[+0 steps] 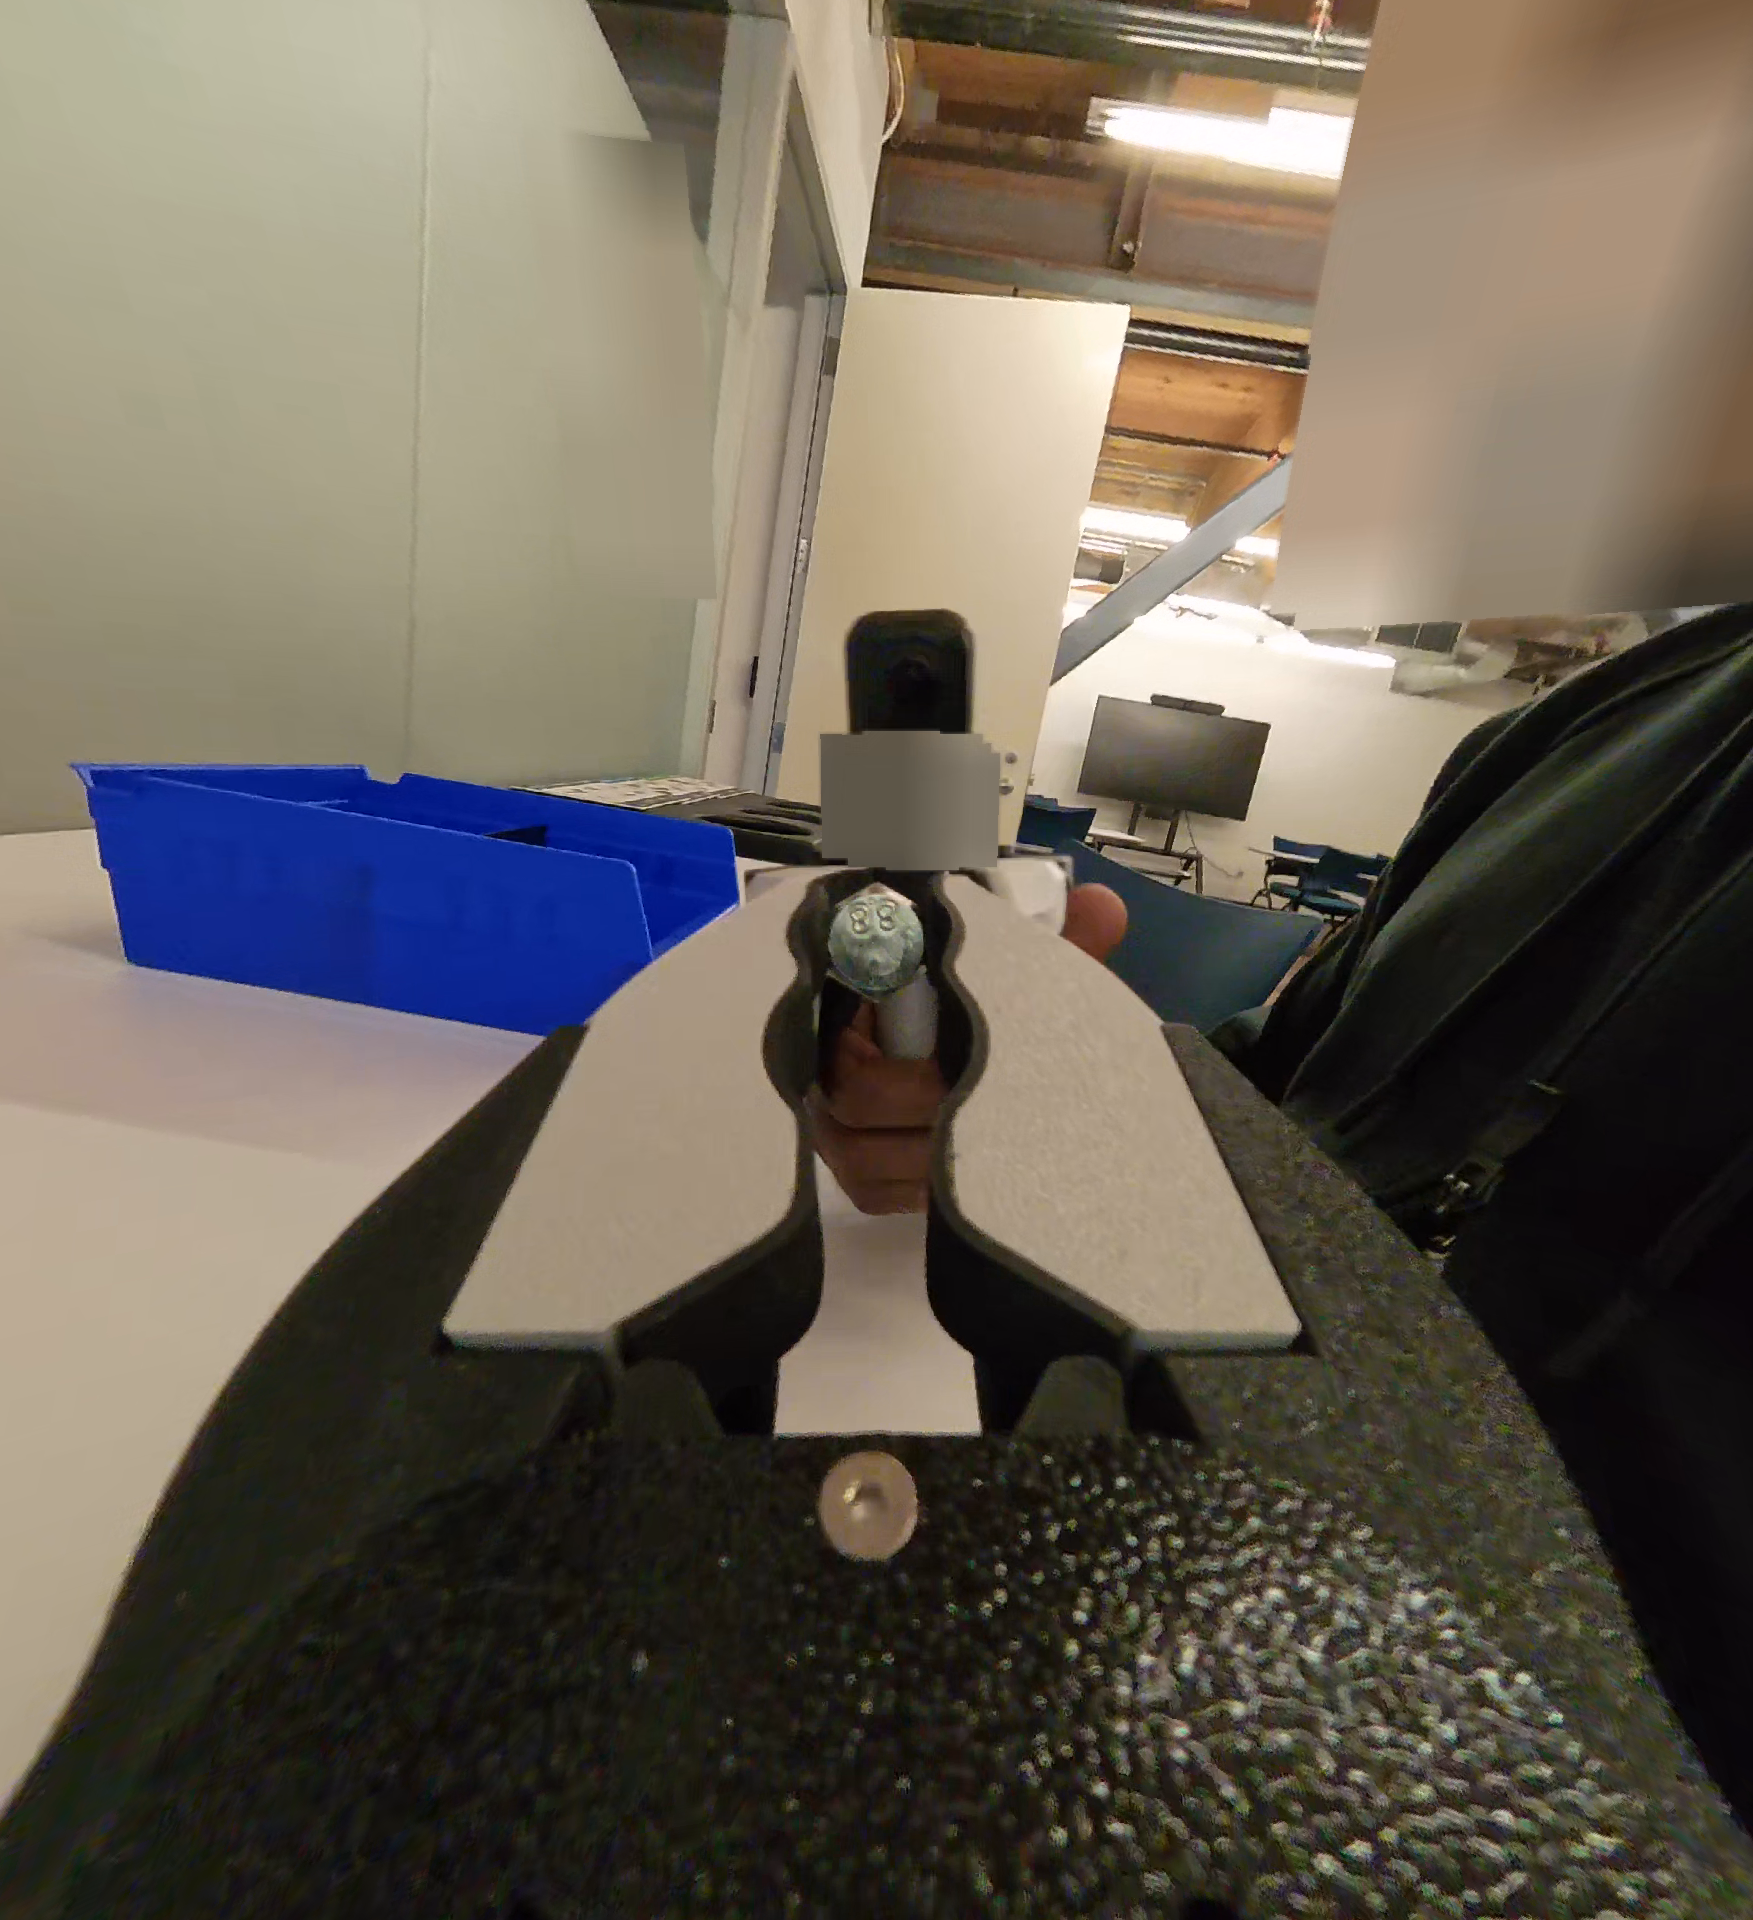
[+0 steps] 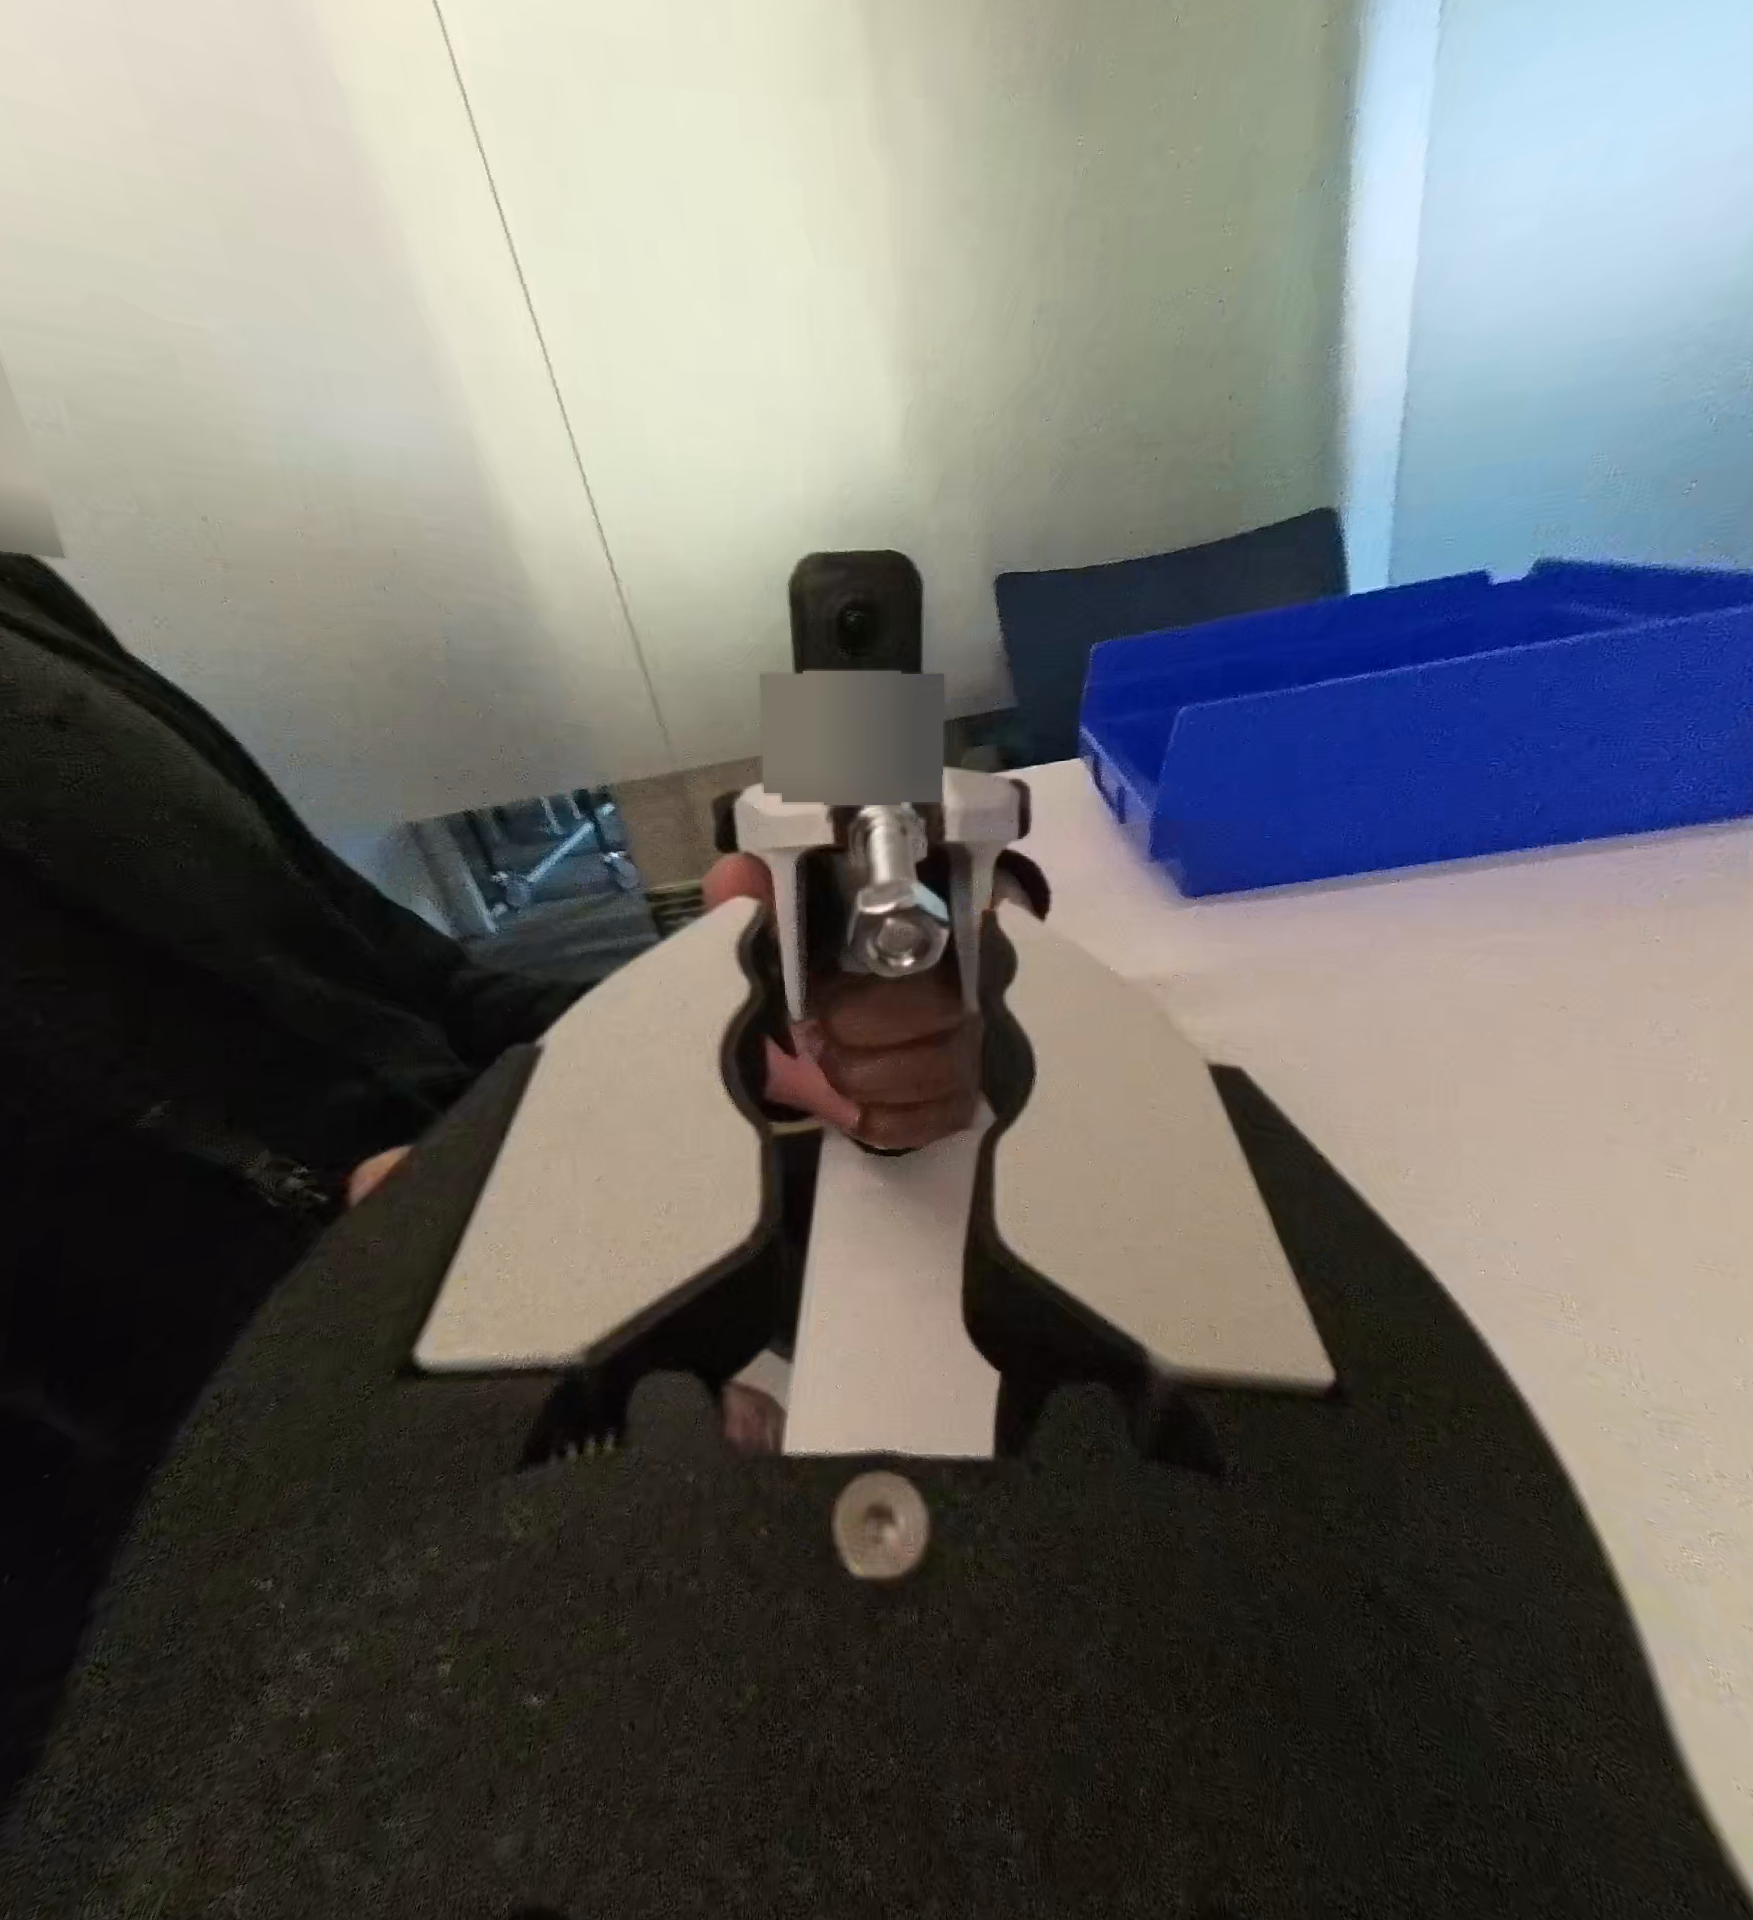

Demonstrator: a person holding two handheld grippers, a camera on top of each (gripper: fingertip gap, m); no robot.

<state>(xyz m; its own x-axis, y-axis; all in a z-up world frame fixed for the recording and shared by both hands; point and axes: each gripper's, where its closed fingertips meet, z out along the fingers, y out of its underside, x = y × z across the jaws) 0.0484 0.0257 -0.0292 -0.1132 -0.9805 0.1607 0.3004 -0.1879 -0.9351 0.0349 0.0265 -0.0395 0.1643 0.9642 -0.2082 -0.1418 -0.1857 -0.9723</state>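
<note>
The two grippers face each other above the white table (image 1: pixel 176 1143). My left gripper (image 1: pixel 872 904) is shut on the hex head of a silver bolt (image 1: pixel 874 940); its shank points away toward the right gripper. In the right wrist view the bolt (image 2: pixel 887 862) points at me with a silver nut (image 2: pixel 898 940) on its near end. My right gripper (image 2: pixel 882 925) is open. Its fingers (image 2: pixel 643 1039) stand on either side of the nut and of the left gripper's white tips (image 2: pixel 784 935), and do not touch the nut.
A blue plastic bin (image 1: pixel 384 894) stands on the table, at the far right in the right wrist view (image 2: pixel 1454 748). A person in a dark jacket (image 1: pixel 1630 987) is close beside both grippers. Hands (image 2: pixel 887 1060) grip the handles. Chairs and a monitor (image 1: pixel 1173 758) stand farther back. Less than 4 cm separates the two grippers' tips.
</note>
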